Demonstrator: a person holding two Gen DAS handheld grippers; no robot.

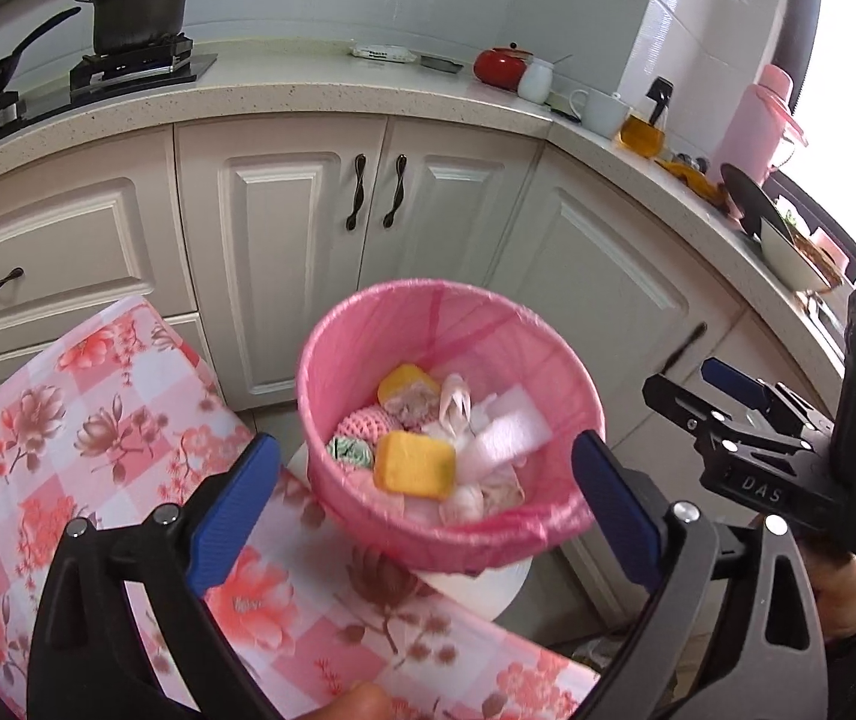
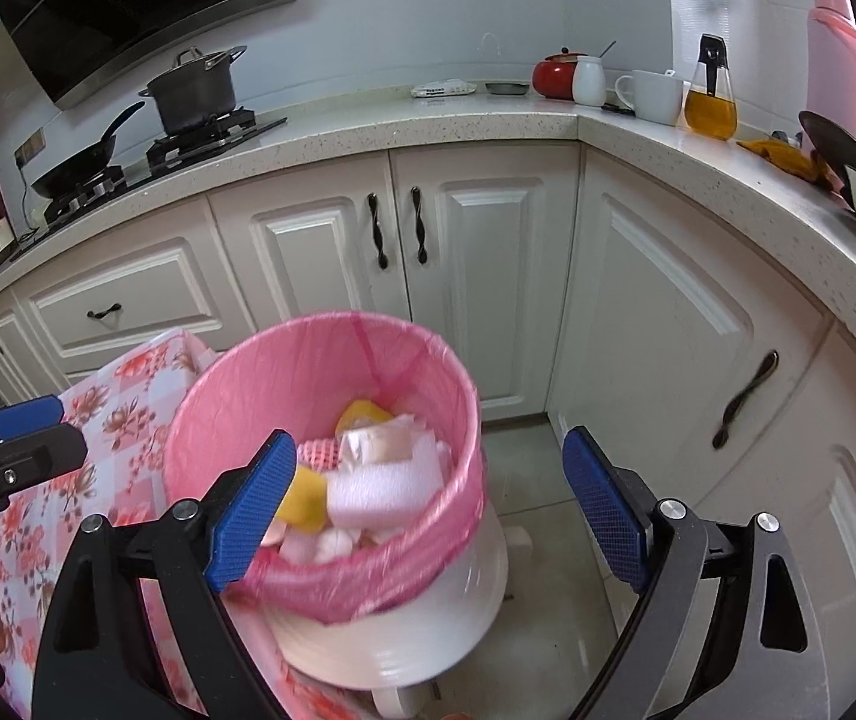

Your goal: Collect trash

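Observation:
A white trash bin (image 2: 428, 618) lined with a pink bag (image 1: 368, 312) stands on the floor beside the table's corner. Inside lie yellow sponges (image 1: 416, 462), a white foam strip (image 1: 506, 426), a pink foam net (image 1: 362, 423) and a green wrapper (image 1: 347, 453). My left gripper (image 1: 425, 510) hangs open over the near rim with nothing between its blue pads. My right gripper (image 2: 428, 510) is open too, empty, above the bin's near side; in the left wrist view the right gripper (image 1: 728, 414) shows to the right of the bin.
A table with a pink floral cloth (image 1: 68, 450) sits left of the bin. White cabinets (image 2: 488, 240) wrap the corner behind it. The counter (image 2: 428, 120) holds a stove with a pot (image 2: 194, 90) and pan, a red pot (image 2: 554, 78), a mug, an oil bottle (image 2: 710, 102) and a pink flask.

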